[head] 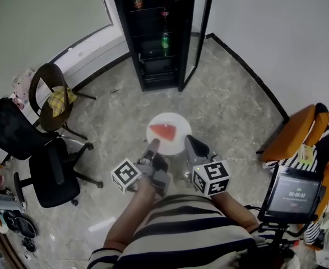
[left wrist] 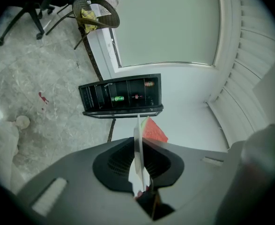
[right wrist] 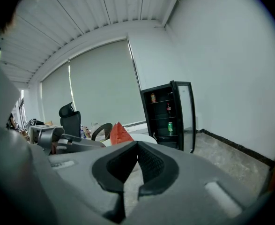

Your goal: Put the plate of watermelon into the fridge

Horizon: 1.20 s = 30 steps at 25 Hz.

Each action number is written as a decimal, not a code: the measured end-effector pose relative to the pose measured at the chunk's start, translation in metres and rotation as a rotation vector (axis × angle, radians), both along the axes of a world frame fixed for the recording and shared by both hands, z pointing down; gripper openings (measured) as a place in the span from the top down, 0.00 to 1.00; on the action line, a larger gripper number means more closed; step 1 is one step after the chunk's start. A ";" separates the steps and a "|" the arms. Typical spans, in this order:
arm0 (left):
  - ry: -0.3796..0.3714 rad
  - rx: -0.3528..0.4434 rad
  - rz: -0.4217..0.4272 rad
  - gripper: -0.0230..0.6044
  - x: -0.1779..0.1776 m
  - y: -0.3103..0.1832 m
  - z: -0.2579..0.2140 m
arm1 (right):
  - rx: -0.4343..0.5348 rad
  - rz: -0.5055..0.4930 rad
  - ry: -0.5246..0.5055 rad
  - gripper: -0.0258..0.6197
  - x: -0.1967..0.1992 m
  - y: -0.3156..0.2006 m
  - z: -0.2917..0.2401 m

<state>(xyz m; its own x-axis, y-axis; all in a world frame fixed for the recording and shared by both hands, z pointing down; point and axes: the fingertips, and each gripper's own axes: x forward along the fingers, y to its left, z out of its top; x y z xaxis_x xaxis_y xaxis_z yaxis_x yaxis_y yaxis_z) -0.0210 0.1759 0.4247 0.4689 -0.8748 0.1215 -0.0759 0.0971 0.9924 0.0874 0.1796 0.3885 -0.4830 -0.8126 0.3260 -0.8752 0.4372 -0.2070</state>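
A white plate bearing a red watermelon wedge hangs over the floor in front of me. My left gripper is shut on the plate's near left rim; in the left gripper view the plate stands edge-on between the jaws, the wedge just past them. My right gripper sits by the plate's right rim, shut and empty; it sees the wedge and plate to its left. The black fridge stands ahead, its glass door swung open.
A green can and other drinks sit on the fridge shelves. Black office chairs and a round chair with a yellow cloth stand left. An orange chair and a screen are right. Marble floor lies between me and the fridge.
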 end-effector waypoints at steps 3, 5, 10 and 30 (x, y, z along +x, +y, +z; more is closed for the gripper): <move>0.013 0.011 0.017 0.91 0.001 -0.025 0.001 | -0.014 0.022 -0.011 0.96 0.001 -0.023 0.004; 0.011 0.014 0.025 0.91 -0.001 -0.042 0.004 | -0.016 0.022 -0.010 0.96 -0.004 -0.039 0.007; 0.021 0.004 0.013 0.91 -0.008 -0.069 0.007 | -0.006 0.007 0.019 0.96 -0.014 -0.063 0.008; 0.040 -0.002 -0.013 0.91 -0.051 -0.170 0.013 | -0.030 0.015 0.019 0.96 -0.050 -0.172 0.018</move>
